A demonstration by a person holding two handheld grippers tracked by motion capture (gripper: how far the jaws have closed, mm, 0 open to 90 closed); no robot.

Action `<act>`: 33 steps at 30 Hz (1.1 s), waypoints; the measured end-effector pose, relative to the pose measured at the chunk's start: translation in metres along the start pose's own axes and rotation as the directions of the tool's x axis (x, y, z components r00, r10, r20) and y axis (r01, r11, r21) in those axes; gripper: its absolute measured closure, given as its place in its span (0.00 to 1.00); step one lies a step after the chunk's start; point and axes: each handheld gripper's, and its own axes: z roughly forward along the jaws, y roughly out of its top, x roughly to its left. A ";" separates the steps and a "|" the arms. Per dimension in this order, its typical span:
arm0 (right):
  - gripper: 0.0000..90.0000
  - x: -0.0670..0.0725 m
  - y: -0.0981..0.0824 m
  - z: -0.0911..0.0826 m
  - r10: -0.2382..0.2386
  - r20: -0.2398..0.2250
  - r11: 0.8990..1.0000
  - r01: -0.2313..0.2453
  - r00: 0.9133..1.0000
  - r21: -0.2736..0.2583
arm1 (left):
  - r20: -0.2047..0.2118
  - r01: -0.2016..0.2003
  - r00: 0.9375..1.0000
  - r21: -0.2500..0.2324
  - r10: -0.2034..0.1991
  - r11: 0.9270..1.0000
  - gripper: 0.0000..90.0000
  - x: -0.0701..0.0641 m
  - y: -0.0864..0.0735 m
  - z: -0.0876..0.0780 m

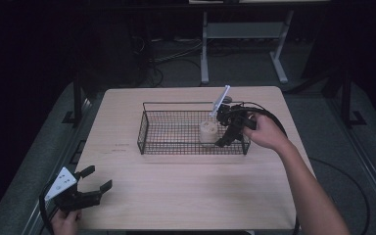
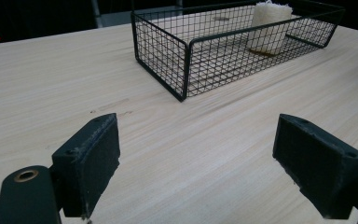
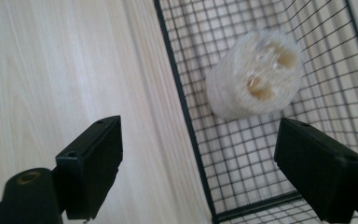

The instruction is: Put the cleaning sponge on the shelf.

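From the high view, your right tongs (image 1: 223, 139) hung over the right end of the wire basket (image 1: 149, 128), beside the loofah piece (image 1: 208, 133) standing inside it. The risk, I judged: a jaw catching the basket rim and dragging the whole basket across the surface (image 1: 186, 191). Your left tongs (image 1: 94, 180) sat near the front left corner, spread wide, holding nothing.

In the left gripper view, those tongs (image 2: 196, 158) gaped over bare wood, basket well ahead.

In the right gripper view, your tongs (image 3: 198, 163) were wide open, empty, straddling the basket wall; the loofah (image 3: 254, 74) lay beyond the pads, untouched. Closing there would have pinched wire, not loofah.
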 end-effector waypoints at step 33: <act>0.17 0.019 -0.038 0.004 -0.007 -0.020 0.999 0.007 1.000 0.034 | -0.004 0.000 1.000 0.002 0.000 1.000 0.15 0.000 -0.001 0.000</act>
